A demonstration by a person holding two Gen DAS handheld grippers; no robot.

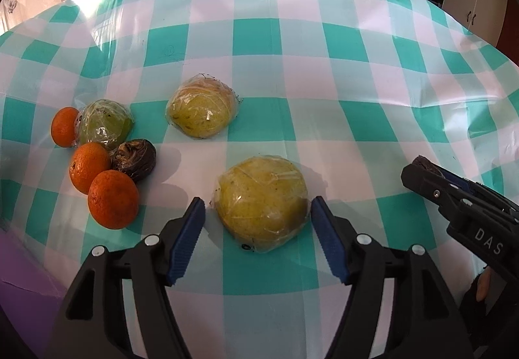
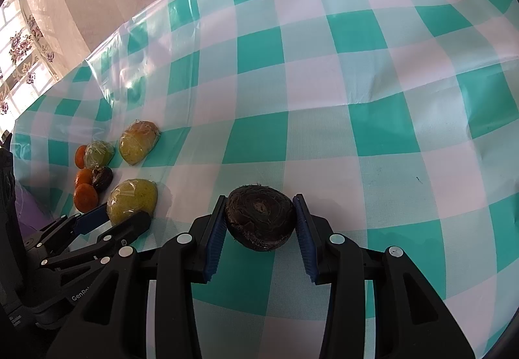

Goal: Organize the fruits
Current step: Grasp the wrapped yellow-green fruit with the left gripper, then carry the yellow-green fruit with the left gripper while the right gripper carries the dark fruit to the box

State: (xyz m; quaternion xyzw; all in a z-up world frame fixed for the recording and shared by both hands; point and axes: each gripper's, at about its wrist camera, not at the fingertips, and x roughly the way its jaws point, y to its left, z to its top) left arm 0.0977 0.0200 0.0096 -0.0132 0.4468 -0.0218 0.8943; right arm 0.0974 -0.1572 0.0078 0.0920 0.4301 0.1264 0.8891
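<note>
Left wrist: left gripper (image 1: 258, 214) released, jaws straddling wrapped yellow-green fruit (image 1: 262, 201) at lower centre, pads not touching. Film prob slick, flesh soft; take it at widest sides.

Right wrist: right gripper (image 2: 259, 219) clenched on dark wrinkled fruit (image 2: 259, 218), centre-bottom; looks light, squashy.

Black tongs (image 1: 258, 213), blue ribbed pads (image 1: 186, 239), silver screws, white lettering

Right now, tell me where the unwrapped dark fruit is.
In the right wrist view, the dark fruit sits low centre, clamped in the right gripper, above the checked tablecloth.
</note>
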